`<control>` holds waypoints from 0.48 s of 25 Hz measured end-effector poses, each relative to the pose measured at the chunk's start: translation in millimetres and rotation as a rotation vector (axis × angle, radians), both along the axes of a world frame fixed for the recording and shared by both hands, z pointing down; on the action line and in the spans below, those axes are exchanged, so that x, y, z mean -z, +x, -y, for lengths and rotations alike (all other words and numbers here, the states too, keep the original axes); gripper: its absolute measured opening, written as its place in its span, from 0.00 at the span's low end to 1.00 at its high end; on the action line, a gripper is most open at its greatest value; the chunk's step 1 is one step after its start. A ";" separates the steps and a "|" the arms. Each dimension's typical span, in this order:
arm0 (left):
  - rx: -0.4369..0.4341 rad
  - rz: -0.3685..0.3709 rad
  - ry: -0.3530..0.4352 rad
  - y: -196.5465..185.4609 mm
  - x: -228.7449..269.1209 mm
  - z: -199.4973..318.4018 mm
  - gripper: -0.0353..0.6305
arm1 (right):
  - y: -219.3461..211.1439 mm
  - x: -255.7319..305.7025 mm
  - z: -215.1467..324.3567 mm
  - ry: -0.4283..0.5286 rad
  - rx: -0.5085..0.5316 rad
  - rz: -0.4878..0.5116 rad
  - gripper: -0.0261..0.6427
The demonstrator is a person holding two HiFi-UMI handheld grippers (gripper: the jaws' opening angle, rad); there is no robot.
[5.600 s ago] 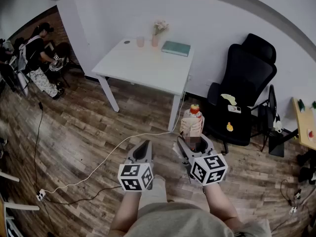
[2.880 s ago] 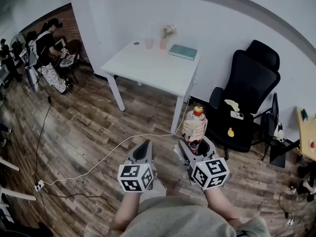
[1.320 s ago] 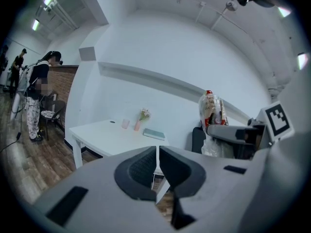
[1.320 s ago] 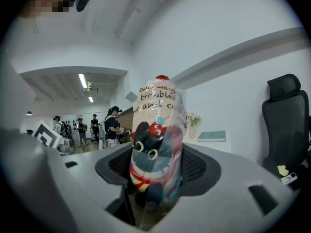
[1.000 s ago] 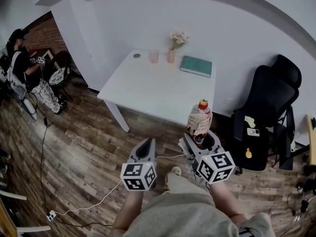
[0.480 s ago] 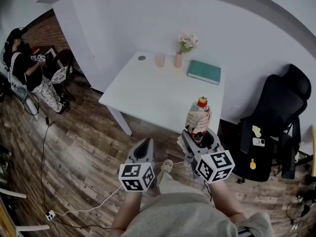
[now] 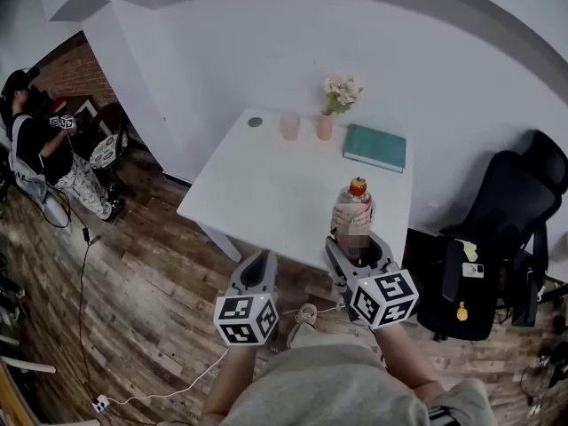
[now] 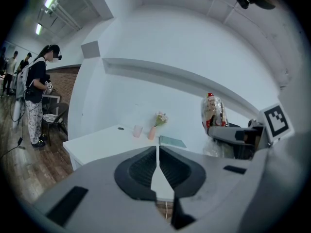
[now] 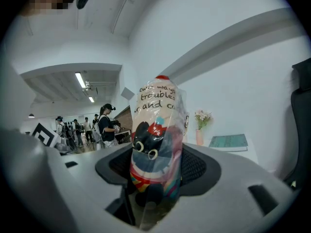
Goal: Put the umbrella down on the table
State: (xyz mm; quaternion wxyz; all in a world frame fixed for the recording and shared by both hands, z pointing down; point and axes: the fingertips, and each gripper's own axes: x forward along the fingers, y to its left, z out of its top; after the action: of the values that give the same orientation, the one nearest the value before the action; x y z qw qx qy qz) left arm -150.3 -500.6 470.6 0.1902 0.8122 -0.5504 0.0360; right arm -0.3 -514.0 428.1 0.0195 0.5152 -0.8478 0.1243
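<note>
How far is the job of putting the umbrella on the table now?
Done: the right gripper grips the umbrella upright. In hand: it is carried near the front edge of the white table. Left: lowering it onto the tabletop and opening the jaws.

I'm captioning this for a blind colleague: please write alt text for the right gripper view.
The right tongs clamp an upright folded umbrella in a cartoon-print sleeve. Behind it, a white table carries a flower vase and a teal book.

The umbrella [image 9: 155, 149] is cream with black lettering, a black cartoon face, rainbow stripes and a red tip. The table [image 7: 257, 185] is white, with a teal book [image 7: 374, 147] at its far right corner and a pink cup [image 7: 290, 125] and vase [image 7: 326, 128] along its far edge.
</note>
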 end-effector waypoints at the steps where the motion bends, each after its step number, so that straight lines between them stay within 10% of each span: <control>1: 0.001 -0.001 -0.002 -0.4 0.0 8.5 0.08 | -0.4 -1.4 8.6 -0.005 0.000 -0.003 0.43; 12: 0.005 -0.009 -0.021 -3.7 -7.2 80.0 0.08 | -4.6 -35.9 86.4 -0.085 0.004 -0.039 0.43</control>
State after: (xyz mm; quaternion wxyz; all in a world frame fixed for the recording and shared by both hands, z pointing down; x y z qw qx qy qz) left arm -154.0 -580.6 477.8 0.2012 0.8090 -0.5510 0.0378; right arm -4.9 -600.5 463.9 0.0582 0.5145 -0.8422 0.1501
